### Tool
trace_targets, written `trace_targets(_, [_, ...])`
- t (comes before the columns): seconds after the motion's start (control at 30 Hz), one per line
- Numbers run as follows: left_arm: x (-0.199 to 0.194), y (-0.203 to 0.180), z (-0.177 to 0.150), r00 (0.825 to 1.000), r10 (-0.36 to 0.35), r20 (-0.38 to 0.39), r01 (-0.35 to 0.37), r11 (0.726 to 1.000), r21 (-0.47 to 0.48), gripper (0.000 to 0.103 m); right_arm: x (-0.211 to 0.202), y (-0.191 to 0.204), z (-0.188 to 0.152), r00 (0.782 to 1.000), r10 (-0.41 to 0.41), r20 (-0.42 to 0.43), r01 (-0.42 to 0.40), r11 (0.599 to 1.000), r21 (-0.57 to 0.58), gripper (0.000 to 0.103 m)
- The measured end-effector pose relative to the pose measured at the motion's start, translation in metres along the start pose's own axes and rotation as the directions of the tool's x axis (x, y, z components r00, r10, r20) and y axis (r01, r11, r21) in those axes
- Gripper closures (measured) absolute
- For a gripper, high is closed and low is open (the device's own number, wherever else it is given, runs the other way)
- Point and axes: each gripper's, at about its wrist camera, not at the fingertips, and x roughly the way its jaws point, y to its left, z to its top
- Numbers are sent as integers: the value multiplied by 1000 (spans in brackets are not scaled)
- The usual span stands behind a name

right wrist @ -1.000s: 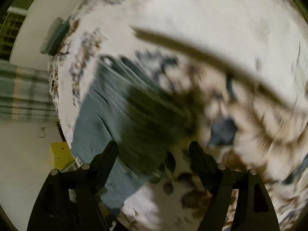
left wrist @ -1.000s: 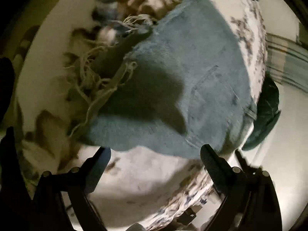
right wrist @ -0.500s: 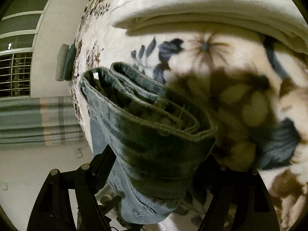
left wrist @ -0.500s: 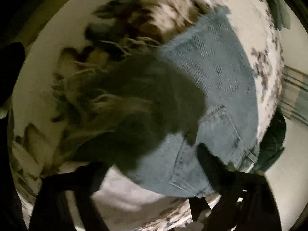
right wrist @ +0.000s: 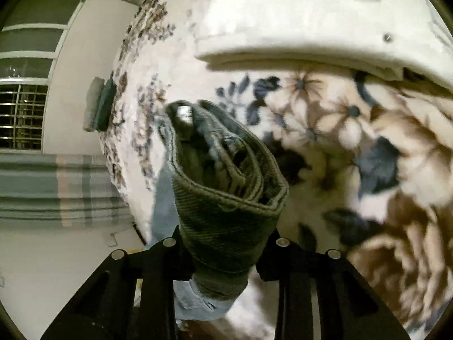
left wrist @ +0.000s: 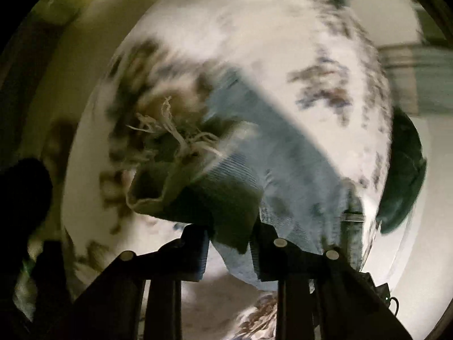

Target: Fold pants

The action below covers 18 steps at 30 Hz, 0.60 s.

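Light blue denim pants point(left wrist: 283, 170) with a frayed, stringy hem point(left wrist: 175, 138) lie over a floral blanket point(left wrist: 254, 42). My left gripper point(left wrist: 230, 243) is shut on the hem end of the pants and holds it lifted off the blanket. In the right wrist view my right gripper point(right wrist: 226, 252) is shut on the thick waistband end of the pants point(right wrist: 223, 187), which stands bunched up between the fingers above the floral blanket point(right wrist: 354, 141).
A folded white blanket point(right wrist: 311, 28) lies on the bed beyond the pants. A dark green cloth point(left wrist: 402, 175) hangs at the bed's edge. A striped curtain point(right wrist: 56, 187) and a barred window point(right wrist: 22, 113) are at the left.
Both grippers went from open above the pants to shut on them. The left one took the frayed hem end, the right one took the waistband, and both ends are lifted.
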Motion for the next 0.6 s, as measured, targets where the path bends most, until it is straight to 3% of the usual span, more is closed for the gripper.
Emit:
trace_targets(0.17, [-37, -64, 36, 999, -42, 8, 40, 988, 151, 82, -43, 34, -3, 999, 39, 33, -40, 999, 25, 72])
trace_targets(0.37, [-37, -186, 56, 986, -156, -53, 165, 918, 361, 82, -112, 70, 32, 979, 85, 185, -102, 991, 85, 73])
trace_targets(0.5, [-9, -281, 49, 959, -227, -169, 280, 847, 451, 82, -175, 75, 78, 926, 67, 371, -132, 980, 151, 73])
trace_targets(0.6, [17, -354, 36, 928, -275, -250, 368, 777, 511, 82, -221, 68, 107, 862, 46, 504, -166, 966, 196, 73])
